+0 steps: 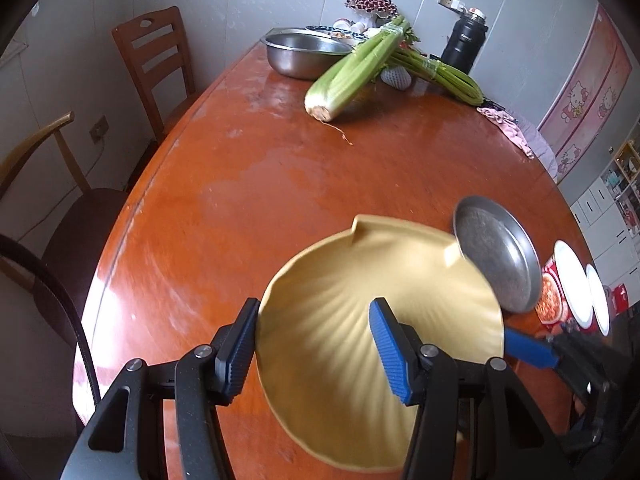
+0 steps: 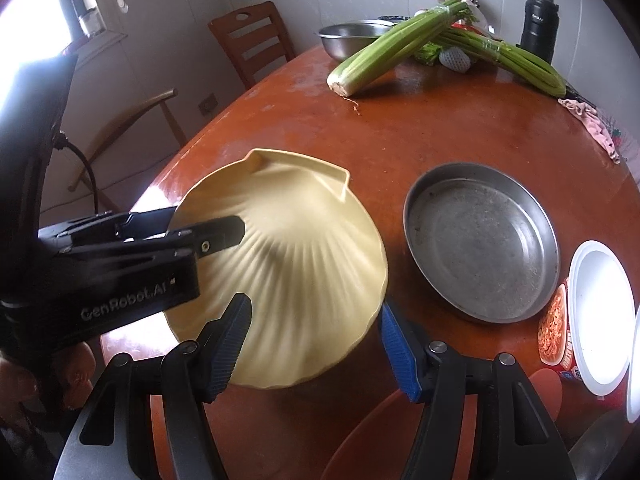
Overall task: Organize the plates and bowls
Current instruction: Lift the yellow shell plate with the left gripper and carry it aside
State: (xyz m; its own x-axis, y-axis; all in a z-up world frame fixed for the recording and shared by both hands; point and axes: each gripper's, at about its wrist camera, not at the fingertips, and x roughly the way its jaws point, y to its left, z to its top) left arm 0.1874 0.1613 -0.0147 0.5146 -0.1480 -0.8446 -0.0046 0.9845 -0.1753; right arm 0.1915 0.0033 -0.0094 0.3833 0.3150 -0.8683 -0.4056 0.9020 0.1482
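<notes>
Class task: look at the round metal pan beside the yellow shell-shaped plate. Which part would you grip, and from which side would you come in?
Grip the metal pan by its raised rim, one finger inside and one outside the wall. Come from above at the near edge: the pan sits flat and open side up, the yellow plate crowds its left, and white lidded containers crowd its right.

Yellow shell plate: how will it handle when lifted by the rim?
The yellow shell plate looks rigid, probably light plastic. Its ribbed, matte surface should grip fairly well. Broad and shallow, it may tilt if one gripper lets go.
</notes>
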